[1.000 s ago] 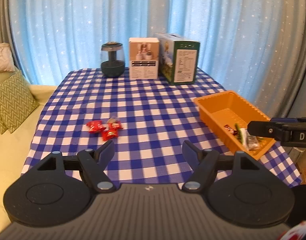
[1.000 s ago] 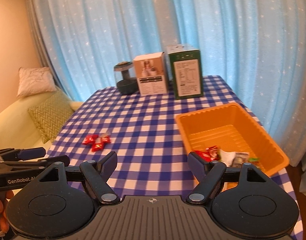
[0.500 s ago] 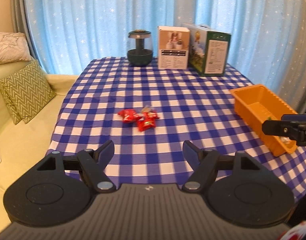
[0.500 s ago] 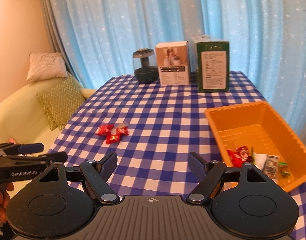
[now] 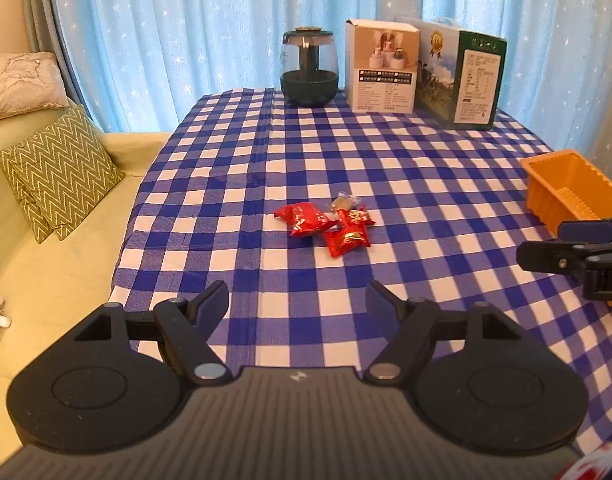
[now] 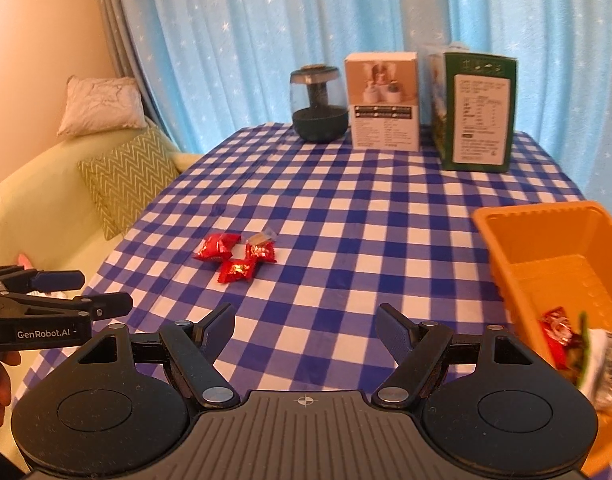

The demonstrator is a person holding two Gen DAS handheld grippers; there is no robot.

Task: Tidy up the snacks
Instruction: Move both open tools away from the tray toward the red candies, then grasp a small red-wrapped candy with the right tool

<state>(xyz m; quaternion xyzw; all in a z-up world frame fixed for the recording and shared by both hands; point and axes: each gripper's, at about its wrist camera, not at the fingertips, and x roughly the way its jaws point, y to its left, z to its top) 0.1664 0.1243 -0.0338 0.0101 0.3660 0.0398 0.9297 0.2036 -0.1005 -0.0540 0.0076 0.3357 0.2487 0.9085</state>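
Setting: a table under a blue-and-white checked cloth (image 5: pixel 385 168), seen from two cameras riding on hand-held grippers; pale blue star-dotted curtains (image 5: pixel 186 32) hang behind it.
Snacks still out: a small cluster of red foil-wrapped sweets (image 5: pixel 325 226) lies near the middle of the cloth, with one small brownish clear-wrapped piece (image 5: pixel 344 203) touching its far side. There seem to be three red ones.
Snacks already sorted: a rectangular orange plastic basket (image 6: pixel 545 240) stands at the table's right edge; its near end holds a red wrapper, a white packet and something green.
Progress: judged partly done. Some snacks are in the basket, and the cluster on the cloth is left to move.
Left gripper (image 5: pixel 297 300): jaws spread wide and empty, over the near part of the cloth, short of the sweets.
Right gripper (image 6: pixel 305 318): jaws also wide and empty, above the cloth between the cluster and the basket.
Not part of the job, probably: a dark round glass jar (image 5: pixel 309 68), a white printed carton (image 5: pixel 381 66) and a green printed carton (image 5: pixel 471 80) stand in a row at the far edge.
Hard to see: the basket is cut off by the frame edge in both views, so its full contents cannot be counted. The packets inside are blurred and their labels unreadable. The small brownish piece cannot be identified.
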